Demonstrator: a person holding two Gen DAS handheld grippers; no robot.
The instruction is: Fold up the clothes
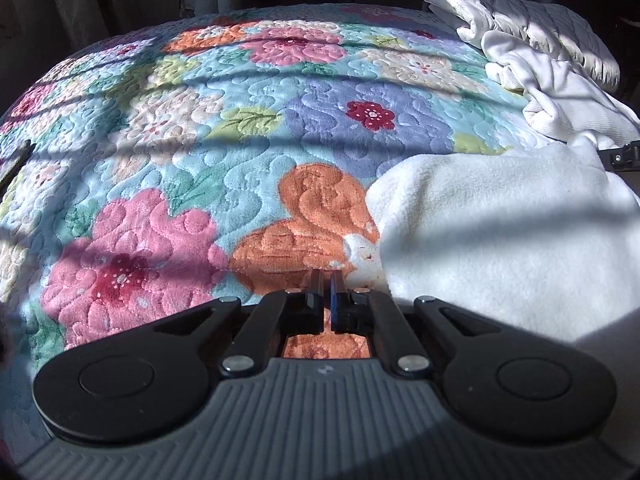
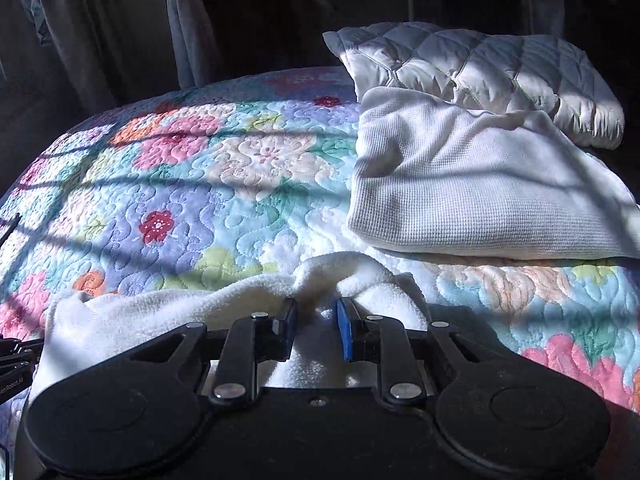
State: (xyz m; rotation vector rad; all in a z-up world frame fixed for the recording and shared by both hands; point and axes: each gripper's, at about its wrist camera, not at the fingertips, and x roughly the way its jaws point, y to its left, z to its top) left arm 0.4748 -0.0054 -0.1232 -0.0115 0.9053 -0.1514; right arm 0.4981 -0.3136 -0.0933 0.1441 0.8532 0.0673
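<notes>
A white fleece garment (image 1: 500,232) lies on the floral bedspread (image 1: 200,140), just right of my left gripper (image 1: 327,280). That gripper is shut with nothing between its fingers and hovers over an orange flower. In the right wrist view the fleece garment (image 2: 160,312) is bunched up in a ridge, and my right gripper (image 2: 316,312) is shut on that ridge, with fabric filling the gap between the blue pads. A black part of the right gripper (image 1: 624,154) shows past the fleece's far edge.
A white waffle-knit garment (image 2: 460,192) lies folded at the right on the bedspread (image 2: 200,200), with a white quilted jacket (image 2: 500,68) behind it. Both also show in the left view, waffle-knit (image 1: 560,96) and quilted (image 1: 520,12). Curtains hang in the dark beyond the bed.
</notes>
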